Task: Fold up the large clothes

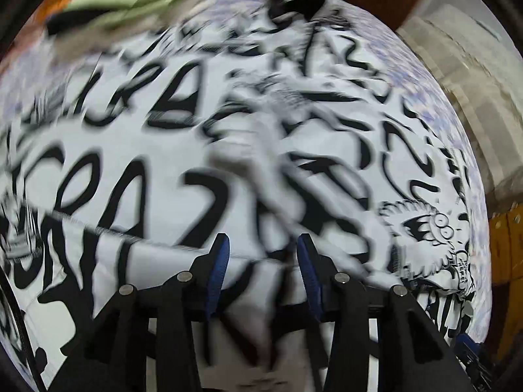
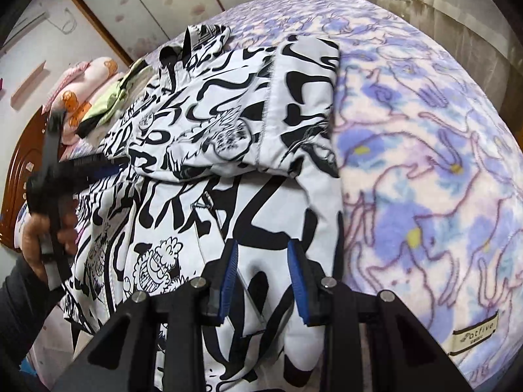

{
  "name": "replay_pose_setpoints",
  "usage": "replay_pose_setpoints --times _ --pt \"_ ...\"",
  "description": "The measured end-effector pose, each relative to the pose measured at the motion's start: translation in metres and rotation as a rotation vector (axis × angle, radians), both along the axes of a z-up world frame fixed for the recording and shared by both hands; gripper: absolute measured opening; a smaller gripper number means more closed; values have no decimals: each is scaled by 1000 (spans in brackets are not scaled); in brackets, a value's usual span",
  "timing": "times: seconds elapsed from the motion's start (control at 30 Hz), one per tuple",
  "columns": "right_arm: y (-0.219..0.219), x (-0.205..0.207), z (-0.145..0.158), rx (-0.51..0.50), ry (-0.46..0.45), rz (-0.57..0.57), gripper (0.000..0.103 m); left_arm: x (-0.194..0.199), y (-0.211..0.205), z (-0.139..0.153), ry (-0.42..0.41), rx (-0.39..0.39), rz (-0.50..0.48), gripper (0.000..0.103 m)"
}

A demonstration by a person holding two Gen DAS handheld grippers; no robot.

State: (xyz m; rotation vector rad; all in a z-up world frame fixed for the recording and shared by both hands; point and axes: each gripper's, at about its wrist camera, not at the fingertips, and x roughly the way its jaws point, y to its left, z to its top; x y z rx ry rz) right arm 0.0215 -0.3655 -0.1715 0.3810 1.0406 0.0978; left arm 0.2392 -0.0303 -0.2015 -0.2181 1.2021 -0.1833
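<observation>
A large white garment with black graffiti lettering and cartoon prints lies spread on the bed, one sleeve folded over its body. It fills the blurred left wrist view. My left gripper is open just above the fabric, with a blurred fold of cloth between its blue-padded fingers. It also shows at the left of the right wrist view, held by a hand. My right gripper is open over the garment's near edge, with cloth lying under its fingers.
A purple and blue floral blanket covers the bed to the right of the garment. Green and pink folded clothes lie near the wooden headboard. A curtain hangs beyond the bed's far side.
</observation>
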Motion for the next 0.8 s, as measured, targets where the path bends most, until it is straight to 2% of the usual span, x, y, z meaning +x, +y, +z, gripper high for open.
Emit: replay_pose_setpoints --times 0.07,0.13,0.3,0.33,0.4,0.47,0.57,0.6,0.63,0.73,0.8 --pt "3 2 1 -14 6 11 31 10 19 -2 1 -53 29 44" --pt "4 4 4 -19 7 22 31 26 28 2 -7 -78 32 55" --pt "0 12 22 -26 -23 28 31 84 26 -1 2 -125 -55 58" --pt "-4 16 29 -35 -43 21 31 98 19 -4 18 -123 -74 62" --pt "-14 26 40 -27 -69 2 33 120 9 -10 54 -95 -102 63" --pt "-30 44 48 -28 -83 -41 48 134 -2 -18 72 -48 -134 64" --pt "-60 79 49 -62 -90 -111 53 143 -17 -18 50 18 -178 64" --pt "-67 87 45 -62 -82 -122 53 144 -23 -16 39 35 -198 55" --pt "-77 101 40 -59 -67 -139 53 144 -32 -15 32 70 -220 39" --pt "-102 148 18 -28 -14 -170 53 141 -44 -7 -3 126 -261 28" --pt "-113 182 -2 18 31 -185 53 135 -45 7 -48 128 -254 27"
